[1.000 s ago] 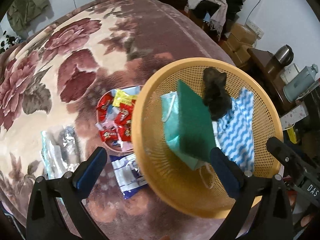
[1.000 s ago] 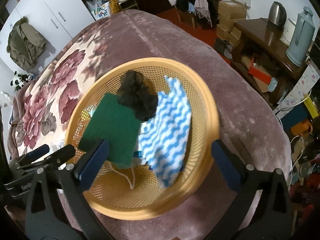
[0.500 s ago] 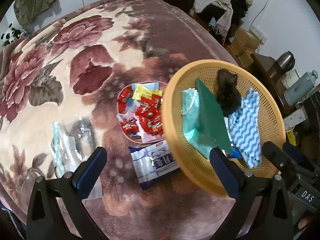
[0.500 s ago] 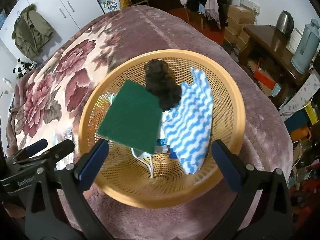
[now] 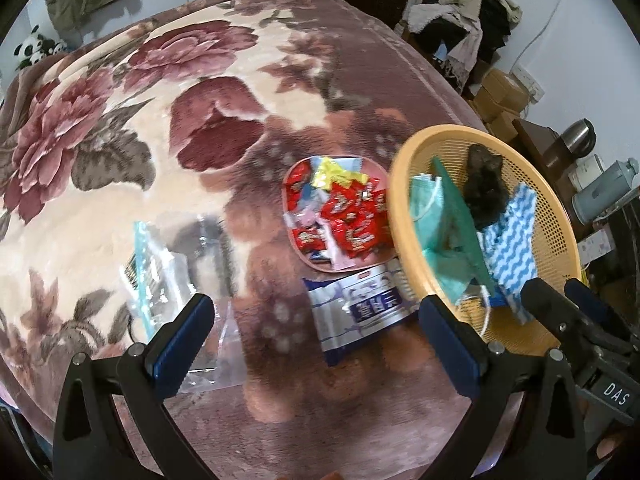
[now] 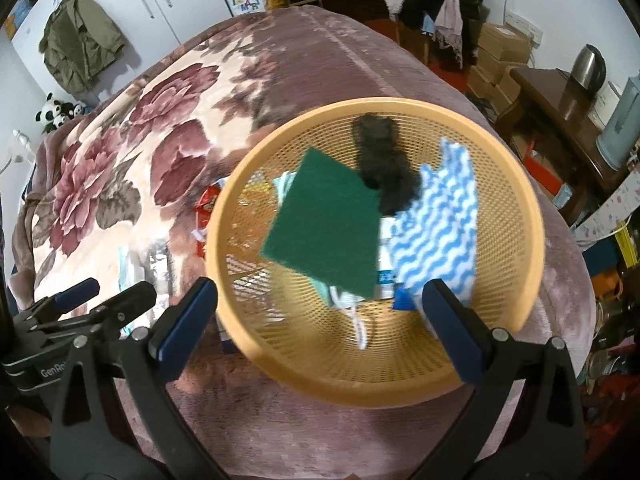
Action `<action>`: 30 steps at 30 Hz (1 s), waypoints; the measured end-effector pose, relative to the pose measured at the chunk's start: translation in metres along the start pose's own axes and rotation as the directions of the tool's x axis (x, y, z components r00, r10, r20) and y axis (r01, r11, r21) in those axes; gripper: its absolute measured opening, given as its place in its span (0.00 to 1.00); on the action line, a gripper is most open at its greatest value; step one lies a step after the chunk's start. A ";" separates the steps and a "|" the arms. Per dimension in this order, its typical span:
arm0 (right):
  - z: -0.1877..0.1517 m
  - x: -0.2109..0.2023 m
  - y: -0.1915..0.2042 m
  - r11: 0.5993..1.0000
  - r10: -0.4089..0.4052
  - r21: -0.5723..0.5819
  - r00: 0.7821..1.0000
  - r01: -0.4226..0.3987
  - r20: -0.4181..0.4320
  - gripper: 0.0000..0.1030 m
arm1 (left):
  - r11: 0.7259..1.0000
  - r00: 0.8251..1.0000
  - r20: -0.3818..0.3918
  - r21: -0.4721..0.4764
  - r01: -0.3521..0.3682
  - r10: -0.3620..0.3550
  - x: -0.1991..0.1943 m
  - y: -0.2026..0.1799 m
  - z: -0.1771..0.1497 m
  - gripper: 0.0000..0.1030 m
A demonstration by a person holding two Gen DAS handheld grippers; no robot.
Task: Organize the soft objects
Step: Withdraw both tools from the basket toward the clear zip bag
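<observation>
Soft objects sit together in a round orange perforated plastic basket (image 6: 516, 208), centre of the right wrist view: a dark green square scouring pad (image 6: 324, 228) lying tilted on top, a black fuzzy clump (image 6: 384, 168) touching its upper right corner, and a blue-and-white wavy-striped cloth (image 6: 436, 236) just right of both. Under the pad, a teal face mask (image 5: 432, 224) with white ear loops shows best in the left wrist view, against the basket's left wall. Basket rim is motion-blurred in both views.

Right gripper (image 6: 316, 324), lower centre of its frame: blue-padded fingers wide apart, nothing between the pads. The basket's near rim lies in the gap between them; the pad and cloth lie just beyond the fingertips. Contact with the rim cannot be told.

Left gripper (image 5: 316, 340), lower centre of its frame: fingers likewise spread, holding nothing. Between its tips lies a white-and-blue printed plastic packet (image 5: 360, 304) on the floral plush blanket (image 5: 120, 120). The basket stands at right of this frame, beyond the right-hand finger. A clear plastic zip bag (image 5: 168, 276) lies beyond the left-hand finger.

Farther back, a pink plate of red-wrapped candies (image 5: 336, 216) sits touching the basket's left side. A brown side table with a metal kettle (image 6: 588, 68) stands at the upper right edge.
</observation>
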State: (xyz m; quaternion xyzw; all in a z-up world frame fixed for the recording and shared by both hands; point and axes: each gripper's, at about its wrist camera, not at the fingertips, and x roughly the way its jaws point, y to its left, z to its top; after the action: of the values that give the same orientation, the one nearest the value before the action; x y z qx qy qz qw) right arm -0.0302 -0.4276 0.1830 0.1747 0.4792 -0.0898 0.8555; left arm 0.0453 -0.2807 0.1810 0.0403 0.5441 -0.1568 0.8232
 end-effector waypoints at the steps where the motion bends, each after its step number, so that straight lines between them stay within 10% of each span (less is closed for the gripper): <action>1: 0.000 0.002 0.006 1.000 0.002 -0.008 1.000 -0.002 -0.002 1.00 | 1.000 1.000 -0.001 -0.006 -0.001 0.001 0.000 0.005 -0.001 0.99; 30: -0.037 0.056 0.168 0.963 0.067 -0.252 0.990 -0.096 -0.124 1.00 | 0.961 0.997 -0.049 -0.269 -0.066 0.055 -0.001 0.203 -0.052 0.99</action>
State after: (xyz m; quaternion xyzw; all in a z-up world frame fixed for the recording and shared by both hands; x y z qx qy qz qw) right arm 0.0240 -0.2571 0.1529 0.0867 0.5272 0.0186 0.8451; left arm 0.0602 -0.0757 0.1393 -0.0528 0.5756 -0.0550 0.8142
